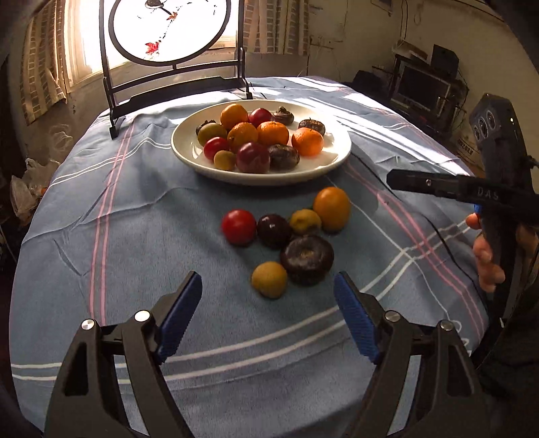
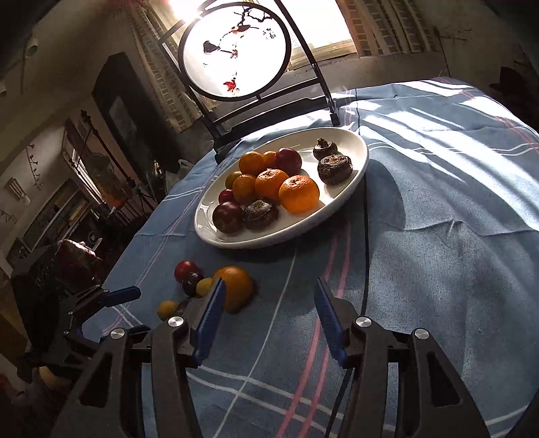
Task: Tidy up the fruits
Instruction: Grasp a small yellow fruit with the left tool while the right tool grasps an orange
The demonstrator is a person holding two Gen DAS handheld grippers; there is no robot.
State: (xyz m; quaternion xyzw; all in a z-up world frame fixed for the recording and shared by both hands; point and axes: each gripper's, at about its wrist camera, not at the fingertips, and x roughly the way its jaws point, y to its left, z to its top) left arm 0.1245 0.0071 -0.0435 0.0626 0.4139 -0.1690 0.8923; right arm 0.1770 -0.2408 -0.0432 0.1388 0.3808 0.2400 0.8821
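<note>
A white plate at the table's middle holds several oranges, red and dark plums, small yellow fruits and dark water chestnuts. Loose on the blue cloth lie a red tomato, a dark plum, a small yellow fruit, an orange, a large dark water chestnut and a yellow-brown fruit. My left gripper is open and empty, just short of the yellow-brown fruit. My right gripper is open and empty, above bare cloth right of the orange, below the plate.
A black stand with a round painted screen stands behind the plate at the table's far edge. The right gripper's body and the holding hand show at the right of the left wrist view. Furniture and shelves surround the table.
</note>
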